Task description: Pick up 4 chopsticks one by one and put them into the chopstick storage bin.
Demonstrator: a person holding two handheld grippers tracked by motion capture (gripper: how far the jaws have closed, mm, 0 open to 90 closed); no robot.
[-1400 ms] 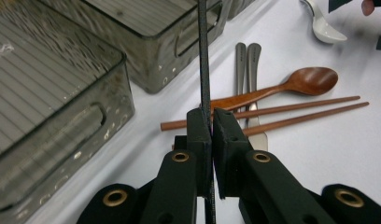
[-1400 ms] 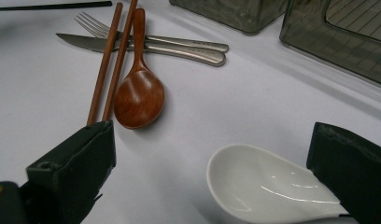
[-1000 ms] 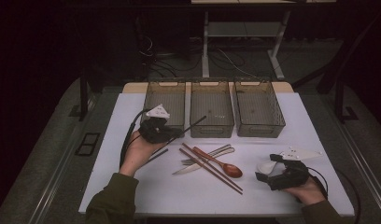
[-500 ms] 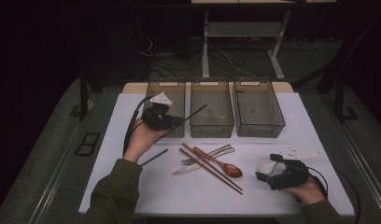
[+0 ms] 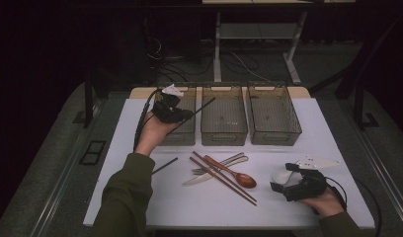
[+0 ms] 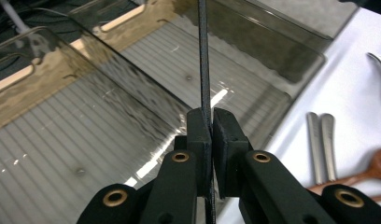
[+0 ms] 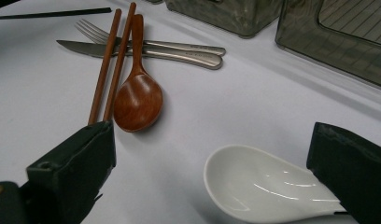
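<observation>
My left gripper (image 5: 179, 114) is shut on a black chopstick (image 5: 203, 106), held above the left clear bin (image 5: 182, 138). In the left gripper view the black chopstick (image 6: 204, 70) runs straight up from between the closed pads (image 6: 198, 128), over the ribbed bin floors (image 6: 62, 140). A second black chopstick (image 5: 165, 165) lies on the white table beside the person's left sleeve. My right gripper (image 5: 284, 183) rests near the front right with its jaws wide apart. A white ceramic spoon (image 7: 268, 186) lies between them, untouched by the pads.
Three clear bins stand in a row at the back, the middle bin (image 5: 224, 133) and right bin (image 5: 274, 133) empty. Brown chopsticks (image 5: 223, 178), a wooden spoon (image 5: 244, 179), and a fork and knife (image 5: 217, 165) lie mid-table. Another white spoon (image 5: 318, 162) lies at the right.
The left hand has carried the black chopstick away from the table's middle and up over the left bin. The right hand has stayed put.
</observation>
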